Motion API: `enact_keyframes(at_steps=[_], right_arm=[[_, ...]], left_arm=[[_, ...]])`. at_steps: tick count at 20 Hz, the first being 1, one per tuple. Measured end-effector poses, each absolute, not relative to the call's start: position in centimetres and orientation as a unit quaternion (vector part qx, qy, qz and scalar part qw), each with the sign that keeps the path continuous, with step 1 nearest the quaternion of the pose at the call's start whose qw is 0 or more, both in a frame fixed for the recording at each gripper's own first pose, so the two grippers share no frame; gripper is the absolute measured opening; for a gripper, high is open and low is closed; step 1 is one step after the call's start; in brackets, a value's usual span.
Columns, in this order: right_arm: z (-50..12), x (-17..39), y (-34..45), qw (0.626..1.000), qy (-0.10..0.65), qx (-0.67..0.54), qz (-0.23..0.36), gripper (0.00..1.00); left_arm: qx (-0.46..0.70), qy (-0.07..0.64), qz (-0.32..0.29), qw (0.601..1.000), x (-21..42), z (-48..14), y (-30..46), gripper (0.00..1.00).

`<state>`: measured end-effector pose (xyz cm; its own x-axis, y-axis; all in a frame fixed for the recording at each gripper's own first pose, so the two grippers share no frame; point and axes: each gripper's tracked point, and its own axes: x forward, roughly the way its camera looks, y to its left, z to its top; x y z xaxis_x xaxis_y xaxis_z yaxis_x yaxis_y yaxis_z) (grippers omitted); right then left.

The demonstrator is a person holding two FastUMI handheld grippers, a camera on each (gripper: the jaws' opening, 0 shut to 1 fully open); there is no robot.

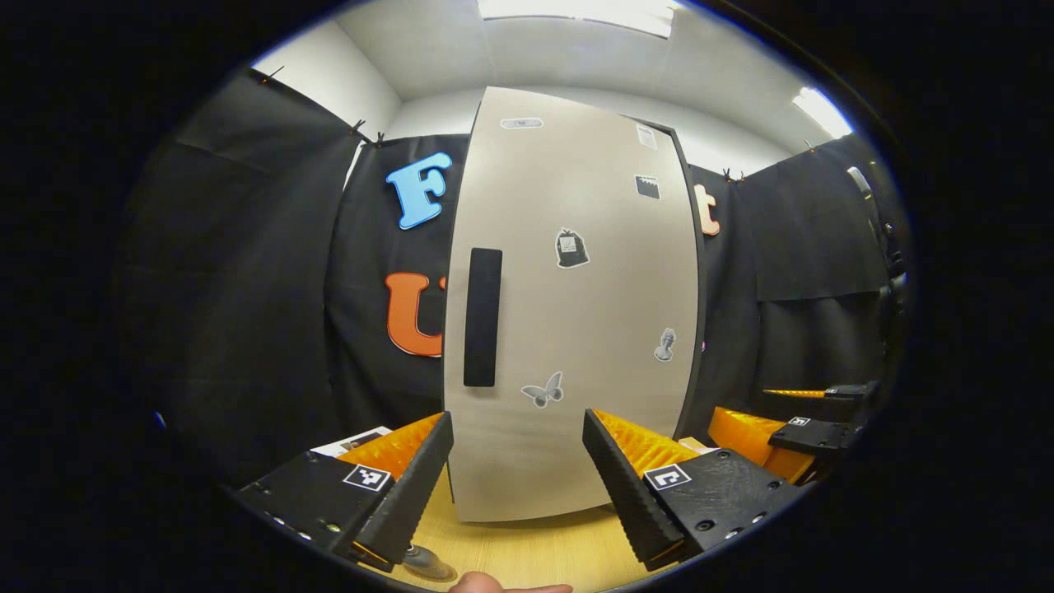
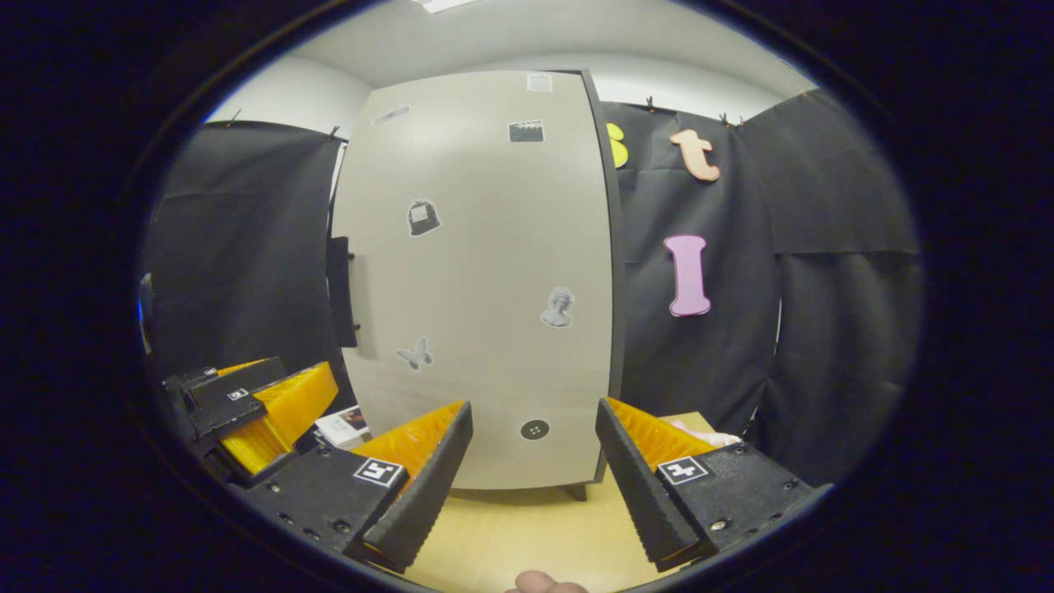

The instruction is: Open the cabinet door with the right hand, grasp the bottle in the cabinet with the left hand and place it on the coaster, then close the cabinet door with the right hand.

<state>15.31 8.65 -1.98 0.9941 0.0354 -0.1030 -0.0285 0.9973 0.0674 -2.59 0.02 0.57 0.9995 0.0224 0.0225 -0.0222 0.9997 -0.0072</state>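
Note:
The tall beige cabinet door (image 1: pixel 593 288) (image 2: pixel 486 247) with small stickers stands shut, hiding what is inside. Its black vertical handle (image 1: pixel 482 317) (image 2: pixel 339 288) sits on the door's left edge. My left gripper (image 1: pixel 517 422) is open a short way in front of the door's lower part, nothing between its fingers. My right gripper (image 2: pixel 533 408) is open too, facing the door's lower middle, to the right of the handle. In the left gripper view the right gripper (image 1: pixel 774 412) shows at the far right. A small grey round thing (image 1: pixel 426 563), perhaps the coaster, lies on the table under my left finger.
The light wooden table (image 1: pixel 527 548) (image 2: pixel 510 527) runs under the cabinet. A white card or booklet (image 2: pixel 342 427) lies left of the cabinet's foot. Something pale (image 2: pixel 700 432) rests on the table at the right. Black cloth walls close in on both sides.

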Motion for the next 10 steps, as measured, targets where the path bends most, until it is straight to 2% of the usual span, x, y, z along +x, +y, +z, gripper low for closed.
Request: enact_keyframes(at_steps=[6, 7, 8, 10], right_arm=[[-1.6, 15.3, 8.7, 0.999, 0.046, 0.017, 0.023, 0.98], [-1.6, 15.2, 8.6, 0.998, 0.047, 0.016, 0.025, 0.97], [-1.6, 15.2, 8.4, 0.998, 0.049, 0.014, 0.022, 0.97], [-1.6, 15.5, 8.2, 0.999, 0.051, 0.009, 0.016, 0.98]], left_arm=[[-0.004, 0.027, 0.041, 0.999, -2.1, -1.6, 1.9, 0.96], [-0.007, 0.027, 0.043, 0.999, -2.1, -1.5, 2.0, 1.00], [-0.007, 0.025, 0.041, 0.999, -2.0, -1.4, 1.9, 0.95], [-0.007, 0.024, 0.028, 0.999, -1.9, -1.3, 1.2, 0.95]])
